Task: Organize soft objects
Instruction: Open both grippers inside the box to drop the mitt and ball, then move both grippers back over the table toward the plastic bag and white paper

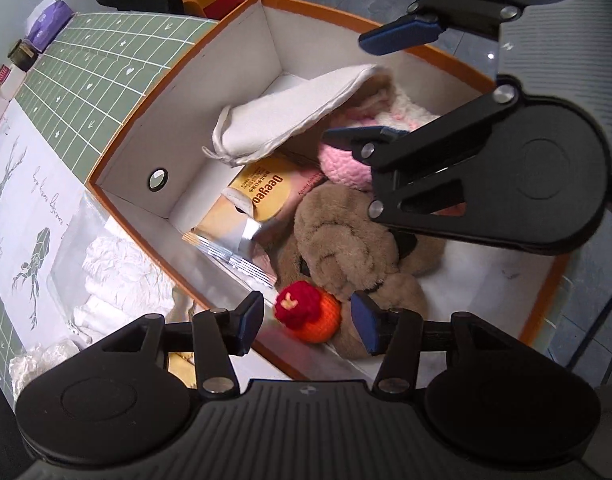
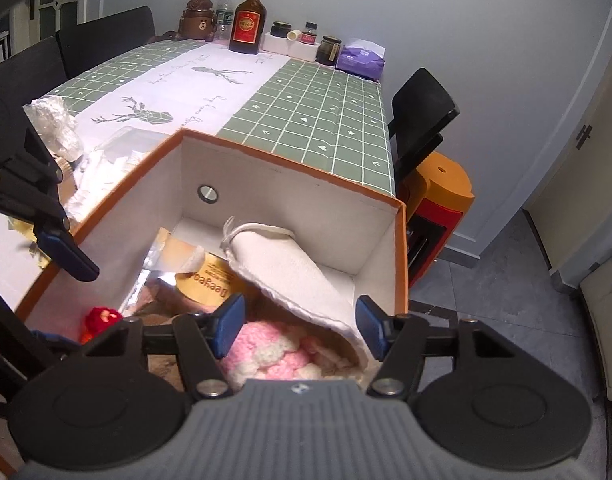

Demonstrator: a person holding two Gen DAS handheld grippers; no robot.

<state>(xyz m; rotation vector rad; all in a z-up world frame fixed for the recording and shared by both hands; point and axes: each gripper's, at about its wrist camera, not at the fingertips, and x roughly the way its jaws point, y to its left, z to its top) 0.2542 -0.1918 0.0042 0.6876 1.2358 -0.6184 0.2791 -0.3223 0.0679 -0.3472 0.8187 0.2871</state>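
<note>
- Soft things lay together in the orange-edged box, white inside, set at the table's edge.
- A brown plush toy sprawled across the box floor; a small knitted ball, red on top and orange below, rested against it at the near wall.
- A pink-and-white crocheted piece sat deeper in, partly under a white drawstring pouch that leaned over it.
- A yellow-and-brown packet lay flat beside the plush; I read "Deeyeo" on it, the smaller print too fine to make out.
- My left gripper hung over the knitted ball, jaws apart, the pads clear of it on both sides.
- My right gripper stood over the crochet and the pouch's edge, jaws spread, gripping nothing.
- Outward: green grid tablecloth with a white runner of deer prints and script I couldn't read.
- Far end: a brown bottle with a red label, small dark jars, a purple tissue pack.
</note>
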